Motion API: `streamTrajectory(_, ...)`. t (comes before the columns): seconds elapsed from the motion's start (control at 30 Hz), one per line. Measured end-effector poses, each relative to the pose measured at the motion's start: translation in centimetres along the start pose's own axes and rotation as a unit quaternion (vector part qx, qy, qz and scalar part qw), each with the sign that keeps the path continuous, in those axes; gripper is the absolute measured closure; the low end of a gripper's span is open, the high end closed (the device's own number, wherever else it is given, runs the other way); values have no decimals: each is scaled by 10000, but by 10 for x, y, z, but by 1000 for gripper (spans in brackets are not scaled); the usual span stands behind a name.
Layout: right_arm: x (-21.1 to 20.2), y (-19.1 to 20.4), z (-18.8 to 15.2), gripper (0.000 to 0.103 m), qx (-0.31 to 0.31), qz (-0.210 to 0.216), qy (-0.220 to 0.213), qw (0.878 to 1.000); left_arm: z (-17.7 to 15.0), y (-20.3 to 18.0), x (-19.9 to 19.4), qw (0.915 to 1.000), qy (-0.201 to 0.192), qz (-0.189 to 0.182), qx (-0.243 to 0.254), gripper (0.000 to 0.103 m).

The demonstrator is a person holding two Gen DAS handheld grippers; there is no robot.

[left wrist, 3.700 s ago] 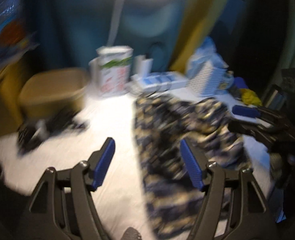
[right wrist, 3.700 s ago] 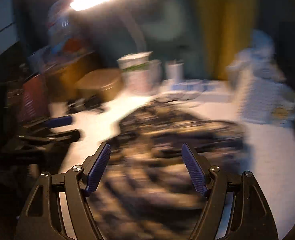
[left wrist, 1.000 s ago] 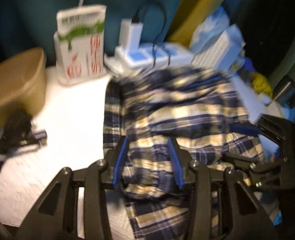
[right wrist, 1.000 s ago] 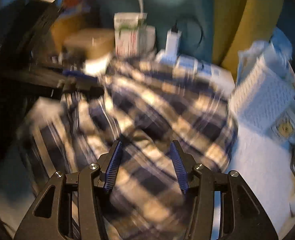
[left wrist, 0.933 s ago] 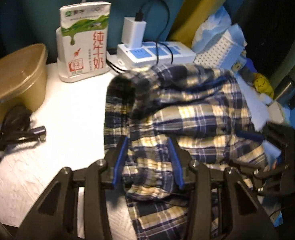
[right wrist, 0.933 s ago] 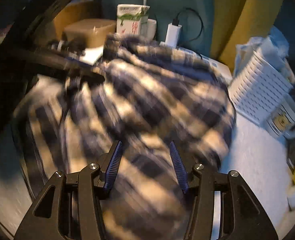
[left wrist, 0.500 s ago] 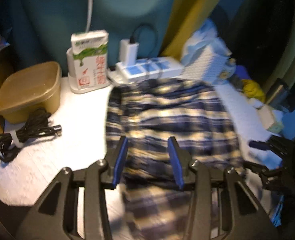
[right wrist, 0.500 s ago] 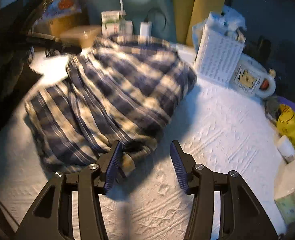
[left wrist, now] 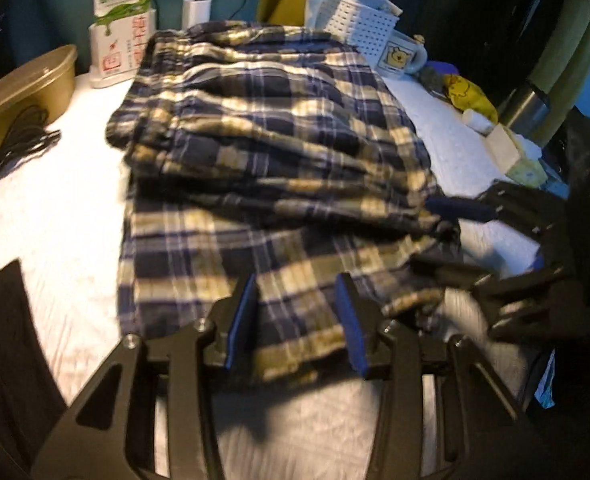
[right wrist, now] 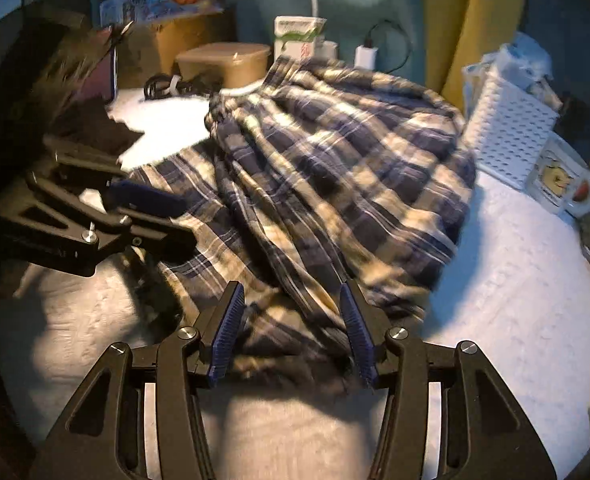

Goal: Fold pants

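The blue and cream plaid pants (left wrist: 279, 152) lie on the white bedspread (left wrist: 55, 208), folded over so an upper layer covers the far part and a lower layer reaches toward me. My left gripper (left wrist: 297, 312) is open, its blue pads either side of the near hem. My right gripper (right wrist: 291, 320) is open over the near edge of the pants (right wrist: 335, 176). The right gripper shows in the left wrist view (left wrist: 495, 248) at the pants' right edge. The left gripper shows in the right wrist view (right wrist: 135, 208) at their left edge.
At the back stand a milk carton (left wrist: 123, 32), a white charger (left wrist: 195, 12), a tan lidded tub (left wrist: 27, 88), a black cable (left wrist: 23, 136), a white perforated basket (left wrist: 359, 24) and a bear mug (left wrist: 403, 56). A yellow toy (left wrist: 467, 96) and tissue packs (left wrist: 511, 152) lie right.
Both grippers lifted the pants and laid the fold down, then let go and drew back to the near edge. The pants now lie flat and folded.
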State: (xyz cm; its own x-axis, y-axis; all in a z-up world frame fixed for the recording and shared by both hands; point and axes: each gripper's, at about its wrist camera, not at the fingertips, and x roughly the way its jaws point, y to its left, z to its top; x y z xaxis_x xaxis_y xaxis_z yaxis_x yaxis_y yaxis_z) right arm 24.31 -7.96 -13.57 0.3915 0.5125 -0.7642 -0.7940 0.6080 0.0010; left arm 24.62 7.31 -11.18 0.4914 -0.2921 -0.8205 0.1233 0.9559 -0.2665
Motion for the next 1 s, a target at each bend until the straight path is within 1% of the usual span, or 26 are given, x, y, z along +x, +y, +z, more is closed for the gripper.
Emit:
streamTrajectory(0.07,-15,8,2,50,-112,96,-127,9998,-2,4,-8,9999,-83,54,-82,60)
streamTrajectory(0.13,-22,22,3,50,-242,265,-151,9992,-3,6,-15,9997,-155,118,-122,60)
streamTrajectory(0.23,-9,41,6,50,-453,387,-34,9982,-4,11,-23,9994,-232,135,-205,61)
streamTrajectory(0.27,-3,46,5,52,-487,416,28,9979,-6,12,-25,9994,-243,146,-211,61)
streamTrajectory(0.3,5,50,2,62,-523,393,89,9978,-7,14,-28,9993,-253,151,-211,60)
streamTrajectory(0.33,11,52,0,69,-563,291,154,9979,-8,15,-29,9993,-257,148,-212,60)
streamTrajectory(0.37,19,54,-3,89,-563,181,272,9979,-10,15,-30,9993,-265,140,-211,60)
streamTrajectory(0.4,20,53,-5,98,-504,182,285,9982,-13,16,-33,9993,-273,138,-205,60)
streamTrajectory(0.47,14,53,-8,99,-424,217,224,9986,-16,18,-37,9993,-282,147,-193,60)
streamTrajectory(0.5,10,54,-10,100,-480,191,206,9985,-17,19,-37,9993,-283,154,-197,60)
streamTrajectory(0.53,6,56,-12,100,-432,126,134,9989,-18,21,-38,9993,-284,163,-204,60)
streamTrajectory(0.67,2,68,-24,100,-649,-72,209,9976,-18,27,-40,9991,-282,213,-218,60)
streamTrajectory(0.73,3,70,-28,100,-596,-126,160,9980,-18,31,-39,9992,-254,223,-208,60)
streamTrajectory(0.8,3,71,-27,100,-621,-200,160,9977,-19,36,-33,9992,-141,308,-235,60)
streamTrajectory(0.87,1,79,-27,99,-809,-265,141,9963,-22,40,-24,9989,17,368,-298,61)
streamTrajectory(0.93,0,84,-31,92,-847,-153,181,9961,-25,40,-25,9989,-5,408,-246,60)
streamTrajectory(0.97,-1,86,-33,85,-878,-130,155,9959,-26,39,-26,9988,36,445,-201,60)
streamTrajectory(1.0,-4,86,-34,81,-834,-77,160,9964,-27,40,-27,9987,77,462,-204,61)
